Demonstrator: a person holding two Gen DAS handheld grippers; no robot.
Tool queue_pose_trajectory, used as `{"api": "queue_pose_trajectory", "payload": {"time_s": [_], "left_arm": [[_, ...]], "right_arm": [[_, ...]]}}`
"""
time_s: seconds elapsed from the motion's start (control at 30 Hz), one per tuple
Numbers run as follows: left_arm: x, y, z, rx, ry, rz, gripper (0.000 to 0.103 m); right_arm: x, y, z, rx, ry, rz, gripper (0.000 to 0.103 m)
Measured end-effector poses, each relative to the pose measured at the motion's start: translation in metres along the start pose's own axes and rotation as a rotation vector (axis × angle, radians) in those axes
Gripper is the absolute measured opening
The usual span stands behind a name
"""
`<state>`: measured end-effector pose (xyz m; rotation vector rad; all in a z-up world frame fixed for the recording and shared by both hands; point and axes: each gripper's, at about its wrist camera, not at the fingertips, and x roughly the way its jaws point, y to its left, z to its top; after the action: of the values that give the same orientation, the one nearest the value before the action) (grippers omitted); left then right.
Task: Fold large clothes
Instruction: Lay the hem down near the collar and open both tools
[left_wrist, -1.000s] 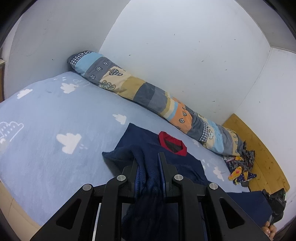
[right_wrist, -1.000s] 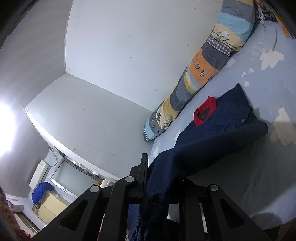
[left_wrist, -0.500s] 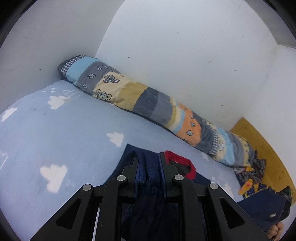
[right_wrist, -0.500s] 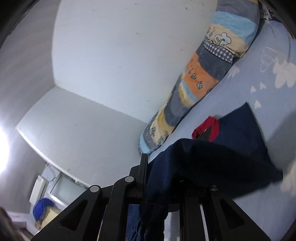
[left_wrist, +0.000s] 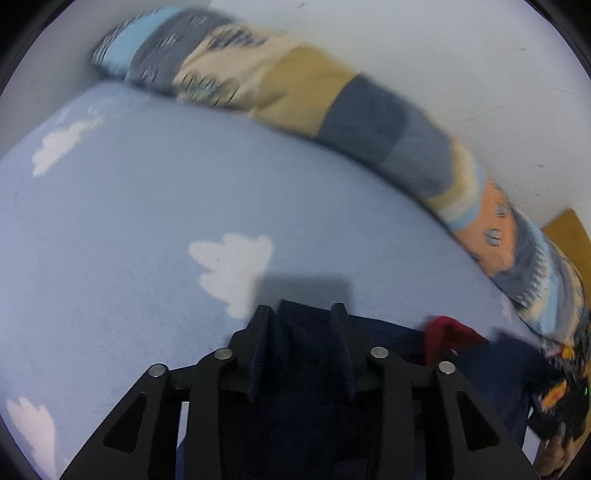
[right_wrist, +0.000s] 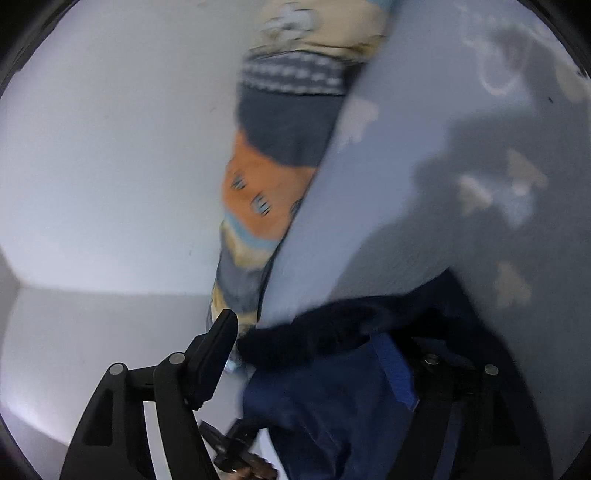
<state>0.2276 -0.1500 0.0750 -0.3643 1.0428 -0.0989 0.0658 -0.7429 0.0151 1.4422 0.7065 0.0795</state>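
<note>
Navy garment (left_wrist: 306, 369) sits between the left gripper (left_wrist: 301, 321) jaws on the bed (left_wrist: 147, 221); right gripper (right_wrist: 314, 343) seems clamped on its hem too. Fabric could slip mid-fold, bunching unevenly.

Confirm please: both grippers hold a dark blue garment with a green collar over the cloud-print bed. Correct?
Not quite: the collar is red, as the left wrist view shows. The garment is dark blue, between the fingers of the left gripper and right gripper, over the bed.
</note>
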Motion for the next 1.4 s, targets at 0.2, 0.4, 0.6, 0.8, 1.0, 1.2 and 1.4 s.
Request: {"api": "queue_pose_trajectory", "payload": {"time_s": [0.2,0.4,0.6,0.8,1.0,1.2,1.4], "left_arm": [[-0.015,0.006,0.032,-0.019,-0.101,-0.088,0.047],[-0.036,-0.023,-0.015,0.181,-0.11,-0.162,0.048],[-0.004,-0.035,-0.096,0.416,-0.047,0.029,0.048],[0.004,0.015,-0.095,0.242,-0.024,0.129,0.061],[-0.046,-0.012,-0.096,0.179,-0.087,0.095,0.051],[-0.062,-0.108,-0.129,0.28,-0.107,0.008,0.059],[-0.021,-0.144,-0.164,0.376,-0.038,0.086,0.06]], "right_arm": [[-0.019,0.033,-0.019,-0.23,0.002,0.01,0.077],[-0.003,0.039,-0.105,-0.535,0.157,-0.118,0.073],[-0.012,-0.002,-0.159,-0.712,0.186,-0.37,0.054],[-0.063,-0.044,-0.144,-0.639,0.129,-0.546,0.014],[-0.106,-0.022,-0.171,-0.604,0.058,-0.529,0.036],[-0.075,0.034,-0.251,-0.767,0.119,-0.462,0.048],[-0.002,0.027,-0.309,-0.922,0.211,-0.586,0.045]]}}
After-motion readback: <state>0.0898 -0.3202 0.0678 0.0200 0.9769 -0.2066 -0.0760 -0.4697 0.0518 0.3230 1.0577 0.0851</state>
